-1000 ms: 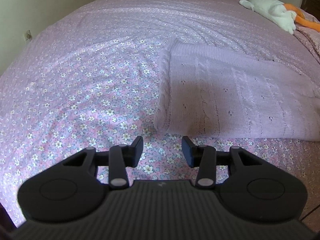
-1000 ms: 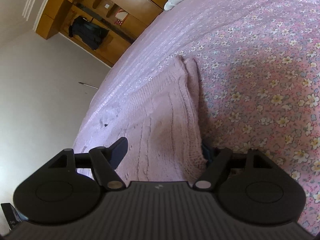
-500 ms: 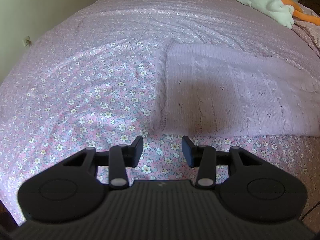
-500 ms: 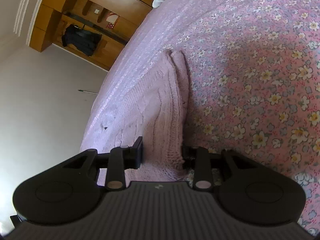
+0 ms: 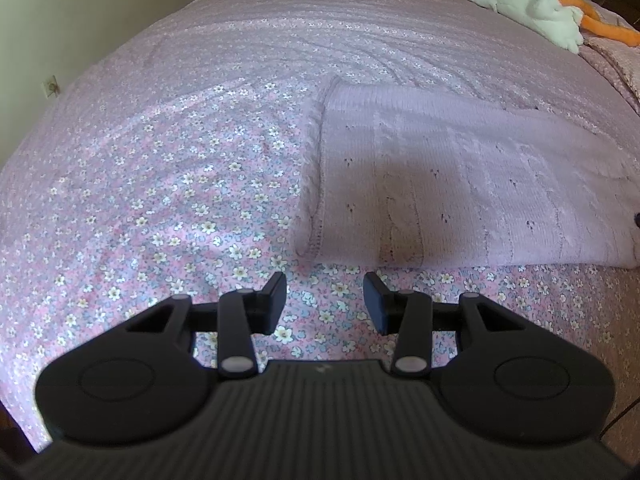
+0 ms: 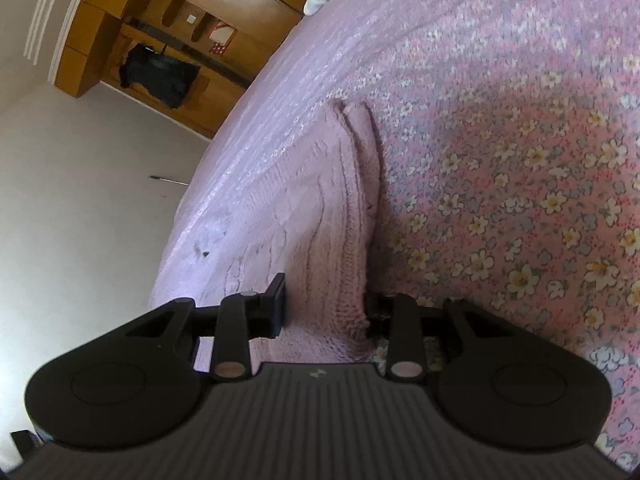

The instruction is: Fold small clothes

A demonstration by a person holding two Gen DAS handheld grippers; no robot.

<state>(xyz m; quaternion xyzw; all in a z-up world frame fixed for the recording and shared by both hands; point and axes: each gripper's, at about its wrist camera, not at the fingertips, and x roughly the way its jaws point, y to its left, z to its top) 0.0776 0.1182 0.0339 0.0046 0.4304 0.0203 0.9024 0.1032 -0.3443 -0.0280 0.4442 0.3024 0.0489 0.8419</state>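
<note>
Left tongs (image 5: 325,300) open, empty, hovering over the bed (image 5: 180,184) just short of the sweater's (image 5: 460,184) near hem, not touching. Right tongs (image 6: 326,306) closed on the sweater (image 6: 320,232) edge, knit bunched between the fingers. Sweater lies folded flat, mid-bed toward the near edge. Plush toy (image 5: 528,4) at the far right corner.

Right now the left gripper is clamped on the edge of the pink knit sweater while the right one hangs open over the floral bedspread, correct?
Not quite: the sides are swapped. The right wrist view shows the right gripper closed on the edge of the pink knit sweater. The left wrist view shows the left gripper open and empty over the floral bedspread, short of the sweater.
</note>
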